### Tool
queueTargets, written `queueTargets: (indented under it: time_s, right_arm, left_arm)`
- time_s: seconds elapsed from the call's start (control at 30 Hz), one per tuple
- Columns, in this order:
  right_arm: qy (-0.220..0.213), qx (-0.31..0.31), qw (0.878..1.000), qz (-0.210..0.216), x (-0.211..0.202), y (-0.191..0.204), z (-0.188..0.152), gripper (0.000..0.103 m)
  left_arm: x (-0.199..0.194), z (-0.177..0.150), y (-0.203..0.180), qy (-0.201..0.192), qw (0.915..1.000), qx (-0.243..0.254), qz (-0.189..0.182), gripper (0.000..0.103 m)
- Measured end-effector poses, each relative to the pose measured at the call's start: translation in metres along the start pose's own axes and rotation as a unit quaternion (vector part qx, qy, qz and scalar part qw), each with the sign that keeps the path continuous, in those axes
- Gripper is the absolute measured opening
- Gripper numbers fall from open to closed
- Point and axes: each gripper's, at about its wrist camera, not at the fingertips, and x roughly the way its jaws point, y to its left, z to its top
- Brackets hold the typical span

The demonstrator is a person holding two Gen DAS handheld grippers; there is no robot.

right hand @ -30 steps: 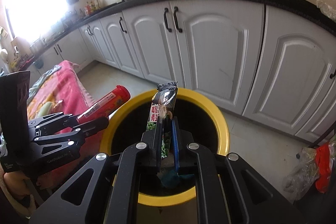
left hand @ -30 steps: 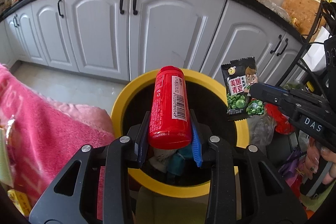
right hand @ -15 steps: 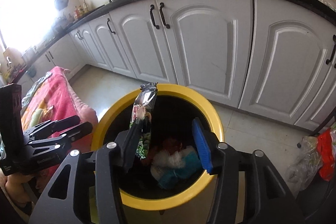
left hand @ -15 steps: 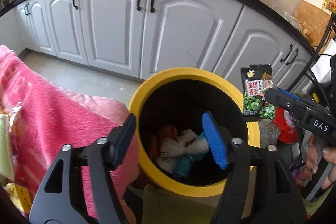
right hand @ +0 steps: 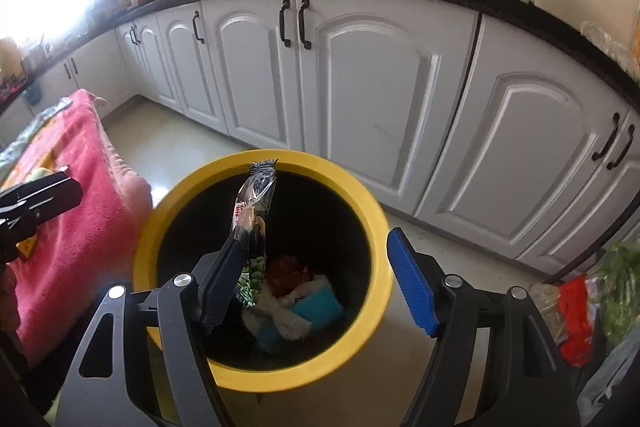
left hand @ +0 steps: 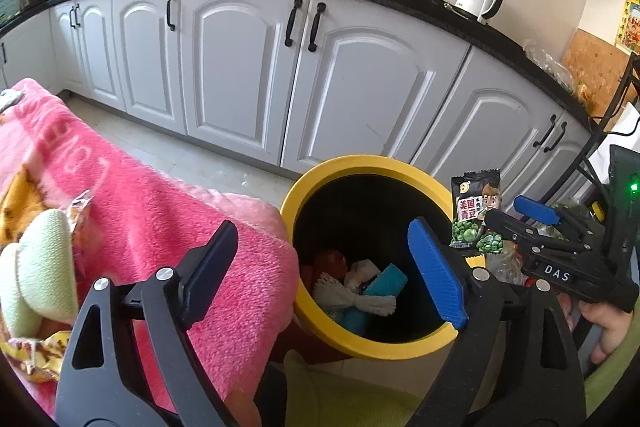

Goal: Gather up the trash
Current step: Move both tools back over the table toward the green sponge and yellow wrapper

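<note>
Both tongs newly spread, angled over bin

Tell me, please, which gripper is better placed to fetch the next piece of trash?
Left. The left gripper is open and empty beside the pink blanket, while the snack packet clings to one finger of the open right gripper above the yellow bin.

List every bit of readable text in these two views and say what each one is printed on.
"美国青豆": green pea snack packet, against one finger of the open right gripper.
"DAS": white label on the right gripper's body.
Large pale letters woven in the pink towel: distorted, unreadable.
Yellow wall poster: too small.
</note>
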Motion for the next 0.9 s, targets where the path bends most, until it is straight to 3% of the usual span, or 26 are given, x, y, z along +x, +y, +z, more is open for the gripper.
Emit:
queueTargets:
  time_s: [0.07, 0.1, 0.13, 0.47, 0.63, 0.9]
  right_arm:
    - [-0.002, -0.002, 1.0, -0.005, 0.0, 0.0, 0.0, 0.073]
    - [-0.004, -0.003, 1.0, -0.013, 0.0, 0.001, -0.001, 0.082]
    - [-0.006, -0.006, 1.0, -0.023, 0.001, 0.003, -0.003, 0.085]
    - [0.042, -0.099, 0.993, -0.044, 0.047, 0.048, -0.037, 0.086]
    - [0.035, -0.125, 0.991, -0.017, 0.042, 0.071, -0.035, 0.086]
    - [-0.003, -0.13, 0.989, 0.064, 0.01, 0.113, -0.004, 0.089]
  left_arm:
    - [-0.006, 0.0, 0.001, -0.004, 1.0, -0.001, 0.001, 0.079]
    - [-0.01, 0.0, 0.003, -0.007, 1.0, -0.002, 0.002, 0.08]
    - [-0.015, 0.0, 0.005, -0.011, 0.9999, -0.003, 0.003, 0.08]
    - [-0.064, -0.005, 0.039, -0.044, 0.9979, -0.036, 0.03, 0.082]
    - [-0.092, -0.01, 0.061, -0.064, 0.995, -0.057, 0.051, 0.082]
    - [-0.131, -0.024, 0.108, -0.077, 0.988, -0.095, 0.094, 0.085]
